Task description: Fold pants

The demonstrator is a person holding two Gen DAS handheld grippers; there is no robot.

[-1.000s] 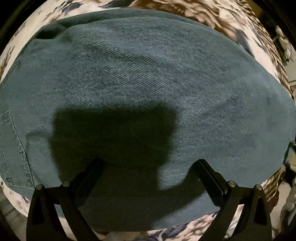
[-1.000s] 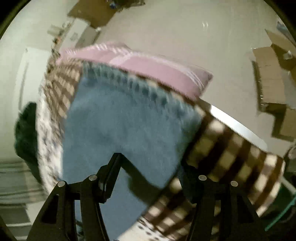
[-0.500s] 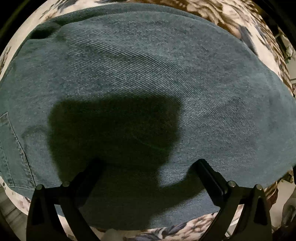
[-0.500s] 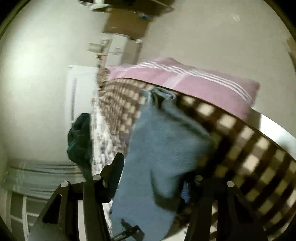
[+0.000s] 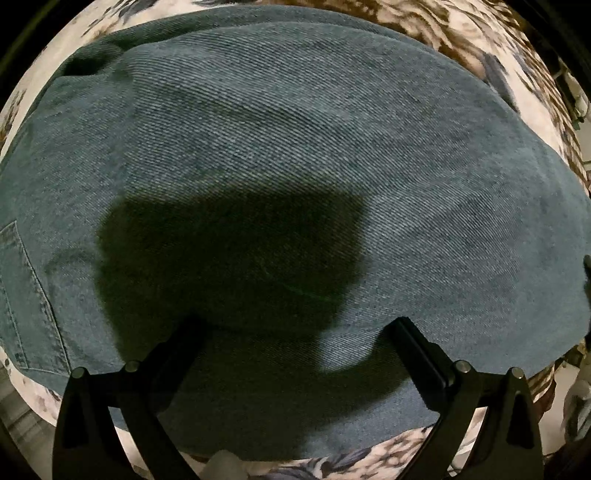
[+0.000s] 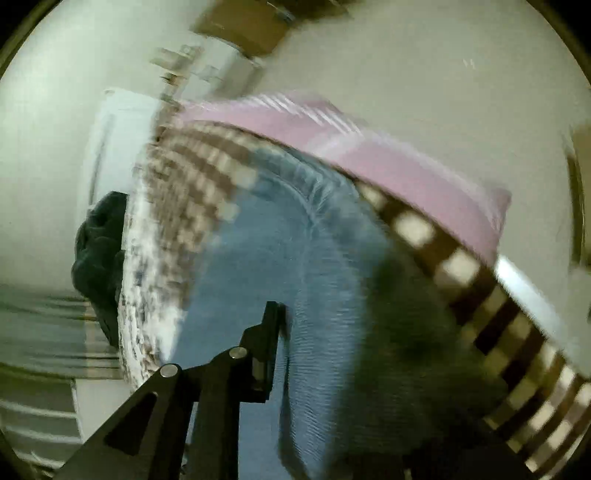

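In the left wrist view, dark blue denim pants (image 5: pixel 295 155) fill the frame, lying flat on a floral bedspread (image 5: pixel 461 33). My left gripper (image 5: pixel 299 332) hovers close over them with fingers wide apart, its shadow on the cloth. In the blurred right wrist view, light blue denim pants (image 6: pixel 295 266) lie on a brown checked blanket (image 6: pixel 491 314). My right gripper (image 6: pixel 332 332) shows only its left finger (image 6: pixel 269 332); a raised fold of denim stands against it and hides the other finger.
A pink striped pillow (image 6: pixel 388 162) lies beyond the light pants. A dark garment (image 6: pixel 99 251) hangs at the bed's left edge. White furniture (image 6: pixel 118 147) and brown cardboard boxes (image 6: pixel 240 26) stand on the floor behind.
The left gripper has barely shifted over the dark pants. The right gripper has swung fast and dropped onto the light pants; a fold of denim now rises between its fingers.
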